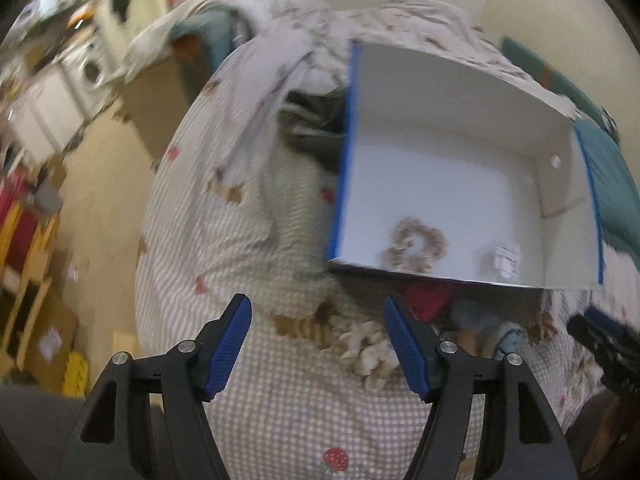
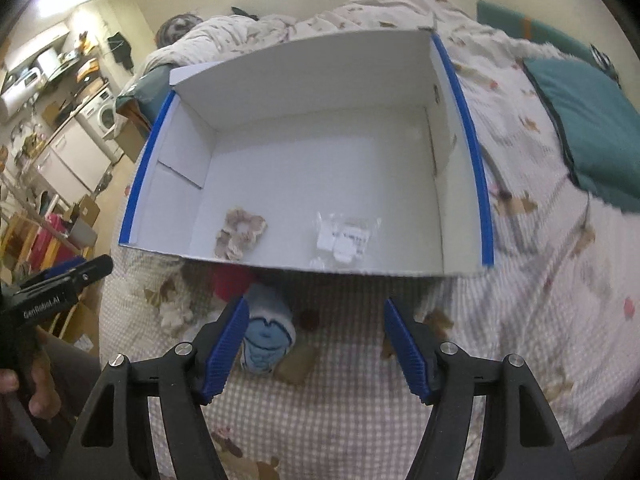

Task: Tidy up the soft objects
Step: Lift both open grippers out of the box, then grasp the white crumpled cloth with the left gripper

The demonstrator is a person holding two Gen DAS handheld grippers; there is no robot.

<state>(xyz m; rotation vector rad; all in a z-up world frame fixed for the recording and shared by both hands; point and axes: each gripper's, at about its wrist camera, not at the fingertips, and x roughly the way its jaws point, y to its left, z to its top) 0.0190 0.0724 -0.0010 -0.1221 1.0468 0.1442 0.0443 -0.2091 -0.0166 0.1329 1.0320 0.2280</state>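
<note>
Box (image 2: 304, 152), white cardboard with blue-edged side walls, is sitting open on the bed's checked cover (image 2: 320, 420). A beige scrunchie (image 2: 240, 234) and a small clear packet (image 2: 344, 238) are lying on the box floor near its front wall, apart from each other. Outside the front wall, several soft items are resting on the cover: a red item (image 2: 230, 282), a light blue sock (image 2: 266, 338), a cream scrunchie (image 1: 366, 350) and a tan piece (image 2: 296, 364). A teal pillow (image 2: 592, 120) is lying to the right of the box. The left hand-held gripper (image 1: 318, 346) is hovering with jaws apart and nothing between the pads. The right hand-held gripper (image 2: 316, 346) is likewise standing apart and gripping nothing, the blue sock just beside its left pad.
</note>
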